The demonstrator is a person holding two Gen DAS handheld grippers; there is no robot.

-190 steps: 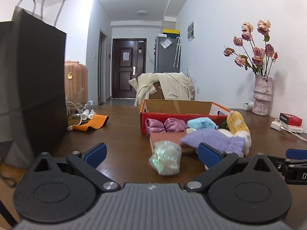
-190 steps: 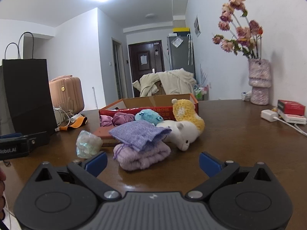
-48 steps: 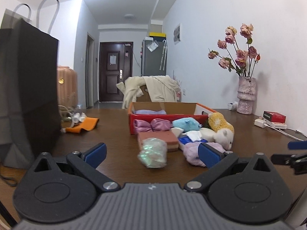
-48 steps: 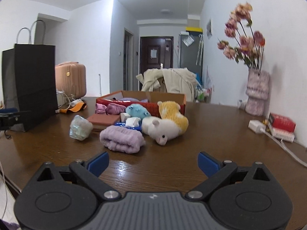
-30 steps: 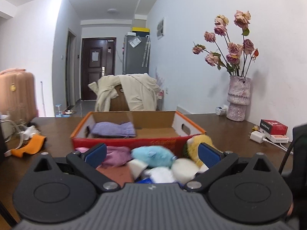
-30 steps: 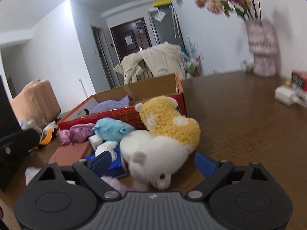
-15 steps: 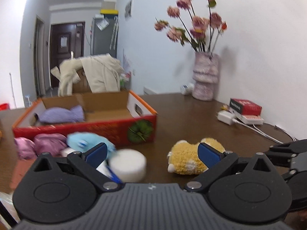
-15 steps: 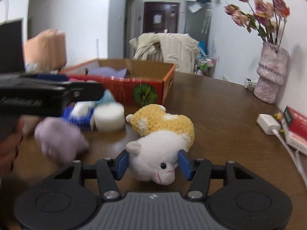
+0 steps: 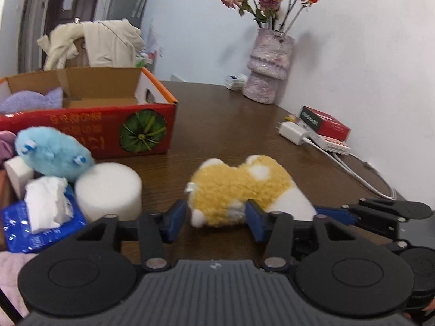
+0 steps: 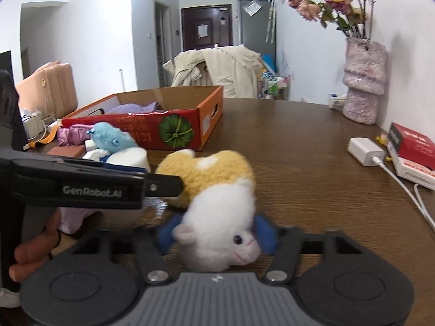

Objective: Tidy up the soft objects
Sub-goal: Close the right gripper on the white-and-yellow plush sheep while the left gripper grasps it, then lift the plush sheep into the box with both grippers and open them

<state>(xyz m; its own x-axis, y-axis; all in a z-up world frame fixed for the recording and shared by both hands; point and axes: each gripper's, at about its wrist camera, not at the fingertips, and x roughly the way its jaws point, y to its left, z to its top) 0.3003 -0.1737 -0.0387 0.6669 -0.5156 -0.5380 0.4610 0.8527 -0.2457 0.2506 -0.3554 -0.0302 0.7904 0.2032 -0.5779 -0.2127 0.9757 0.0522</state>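
A plush toy with a yellow body [image 9: 239, 187] and a white head [image 10: 220, 233] lies on the brown table [image 10: 299, 163], right of the red cardboard box [image 9: 89, 133]. My left gripper [image 9: 214, 218] is closing, and its blue pads touch both sides of the yellow end. In the right wrist view its dark finger [image 10: 163, 186] rests against the yellow fur. My right gripper [image 10: 216, 233] is also closing, its blue pads pressed into the white head. A purple cloth [image 9: 30, 99] lies inside the box.
A blue plush [image 9: 51, 154], a white foam cylinder [image 9: 108, 187], a blue tissue pack [image 9: 40, 217] and a pink towel [image 9: 11, 266] crowd the left. A vase [image 10: 364, 81], a red packet [image 10: 413, 141] and a white charger [image 10: 365, 150] with its cable stand at the right.
My left gripper came down and in around the toy's yellow end and its jaws narrowed onto it. The right jaws tightened a little on the white head, which rolled.
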